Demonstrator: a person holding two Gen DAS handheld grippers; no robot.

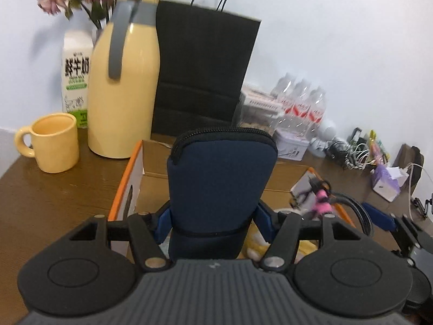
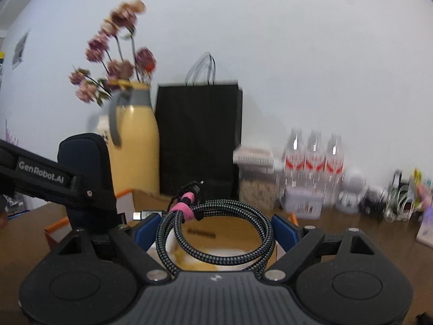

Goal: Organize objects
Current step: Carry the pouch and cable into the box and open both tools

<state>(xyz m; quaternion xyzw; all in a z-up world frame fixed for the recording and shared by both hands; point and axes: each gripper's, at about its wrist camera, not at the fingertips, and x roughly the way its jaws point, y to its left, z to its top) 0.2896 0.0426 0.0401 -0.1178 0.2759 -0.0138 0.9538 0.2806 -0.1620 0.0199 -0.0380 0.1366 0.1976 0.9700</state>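
Note:
My left gripper (image 1: 213,222) is shut on a navy zippered pouch (image 1: 219,184), held upright above an open cardboard box with an orange rim (image 1: 127,178). The pouch (image 2: 86,162) and the left gripper's arm also show at the left of the right wrist view. My right gripper (image 2: 216,230) is shut on a coiled braided black-and-grey cable (image 2: 222,233) bound with a pink strap (image 2: 184,208), held above the same box (image 2: 127,197). The cable and pink strap (image 1: 322,203) show at the right in the left wrist view.
On the brown table stand a yellow mug (image 1: 54,143), a yellow thermos jug (image 1: 124,81), a milk carton (image 1: 75,75), flowers, a black paper bag (image 1: 203,73), clear bottles (image 1: 303,103), a white tin and cable clutter (image 1: 351,151) along the wall.

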